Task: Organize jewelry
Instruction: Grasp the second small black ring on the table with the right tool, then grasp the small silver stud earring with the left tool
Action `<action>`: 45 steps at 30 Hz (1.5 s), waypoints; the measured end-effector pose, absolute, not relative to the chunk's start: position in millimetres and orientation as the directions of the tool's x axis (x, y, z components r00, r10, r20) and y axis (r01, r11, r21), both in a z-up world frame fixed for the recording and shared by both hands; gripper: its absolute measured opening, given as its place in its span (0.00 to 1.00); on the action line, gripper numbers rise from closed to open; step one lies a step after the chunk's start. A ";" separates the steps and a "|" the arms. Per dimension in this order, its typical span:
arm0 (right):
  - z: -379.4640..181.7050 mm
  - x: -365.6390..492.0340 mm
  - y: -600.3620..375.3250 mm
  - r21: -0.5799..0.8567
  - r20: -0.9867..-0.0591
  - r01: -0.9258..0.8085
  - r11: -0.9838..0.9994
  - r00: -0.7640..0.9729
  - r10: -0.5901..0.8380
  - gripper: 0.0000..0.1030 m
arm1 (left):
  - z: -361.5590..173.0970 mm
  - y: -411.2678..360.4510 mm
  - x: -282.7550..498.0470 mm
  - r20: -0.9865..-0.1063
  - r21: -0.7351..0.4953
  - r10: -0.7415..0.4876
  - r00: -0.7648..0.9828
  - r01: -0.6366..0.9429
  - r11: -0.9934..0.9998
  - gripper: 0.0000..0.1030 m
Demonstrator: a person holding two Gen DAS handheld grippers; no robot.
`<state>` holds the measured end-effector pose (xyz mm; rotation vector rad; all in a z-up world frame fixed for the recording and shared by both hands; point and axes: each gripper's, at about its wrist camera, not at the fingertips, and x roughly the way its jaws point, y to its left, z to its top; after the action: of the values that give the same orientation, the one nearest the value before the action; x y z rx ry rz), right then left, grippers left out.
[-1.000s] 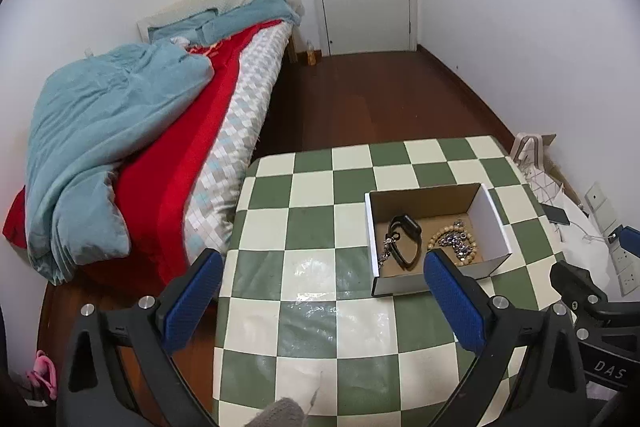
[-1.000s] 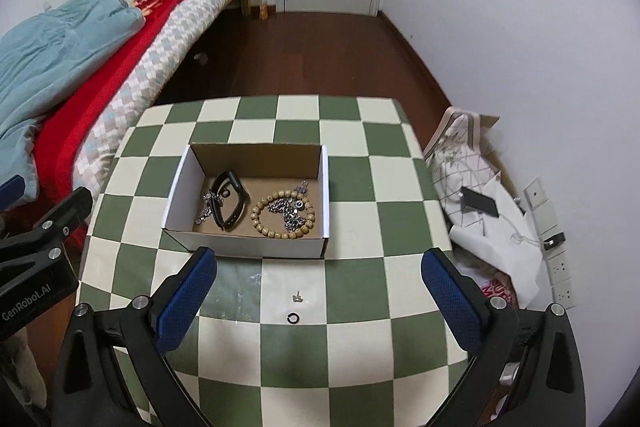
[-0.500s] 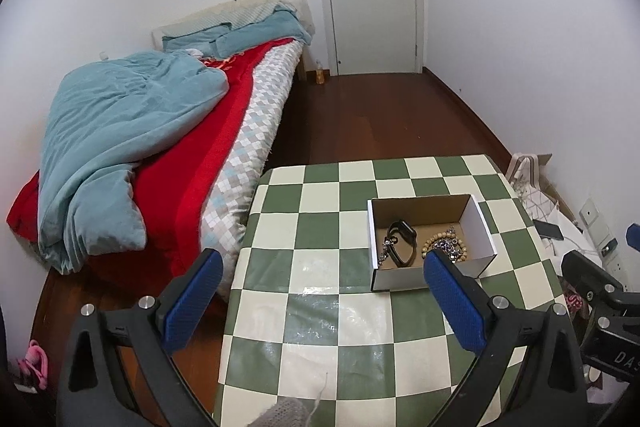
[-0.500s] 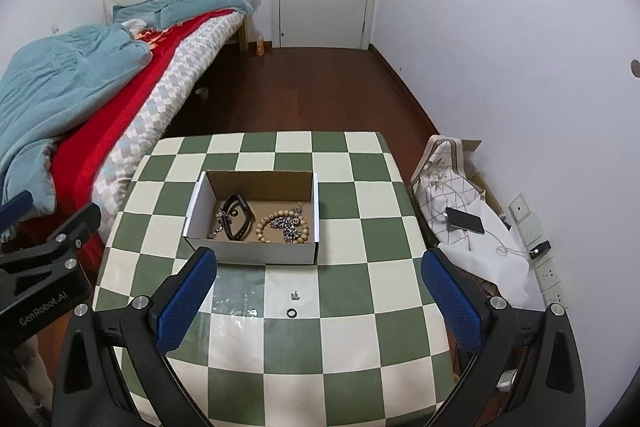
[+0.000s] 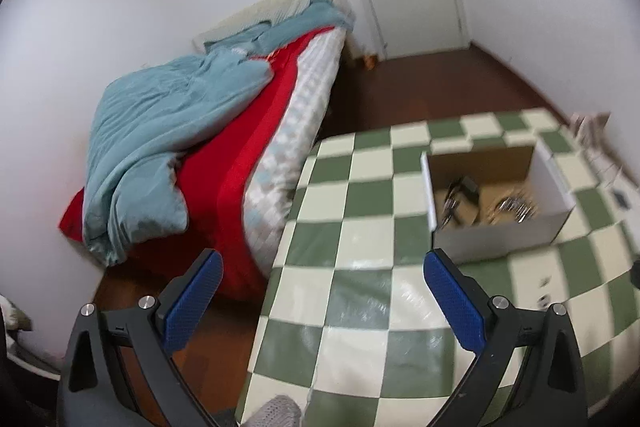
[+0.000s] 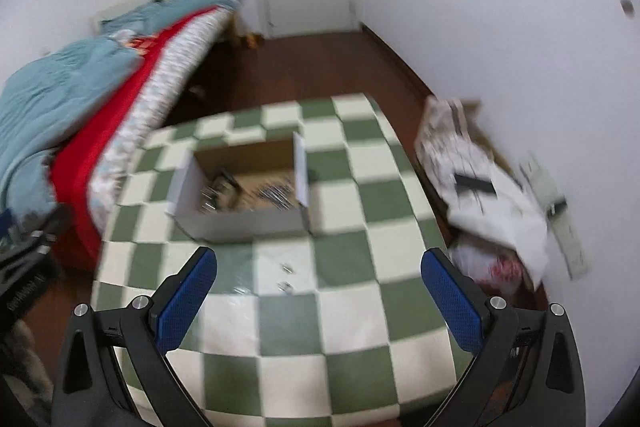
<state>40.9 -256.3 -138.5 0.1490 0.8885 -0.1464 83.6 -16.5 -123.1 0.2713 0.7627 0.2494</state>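
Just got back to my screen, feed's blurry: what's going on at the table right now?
Nobody is handling anything at the moment. Both grippers, left and right, are open and empty above the checkered table. The cardboard box holds some jewelry, too blurred to identify. A few small pieces lie loose on the table in front of the box, between the right gripper's fingers in its view.

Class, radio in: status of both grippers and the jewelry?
Left gripper, right gripper open, empty. Jewelry box on table; small pieces loose outside it. Path clear.
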 end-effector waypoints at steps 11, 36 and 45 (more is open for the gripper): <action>-257.0 77.6 -247.3 0.206 -0.838 0.129 0.970 0.535 0.107 0.65 | -194.6 -17.9 110.3 -0.691 0.440 0.433 0.578 -0.139 0.887 0.99; -277.0 78.5 -310.1 0.116 -0.842 0.289 0.950 0.537 -0.060 0.13 | -234.5 -155.9 133.1 -0.881 0.092 -0.013 0.473 0.199 0.976 0.97; -286.1 79.1 -335.3 0.138 -0.847 0.326 0.935 0.528 -0.059 0.13 | -248.7 -184.7 132.2 -0.893 0.063 -0.062 0.446 0.260 0.964 0.44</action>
<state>79.1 -335.3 -286.1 0.2954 0.9912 -0.2341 132.2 -184.7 -248.7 0.2016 1.0923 -0.2012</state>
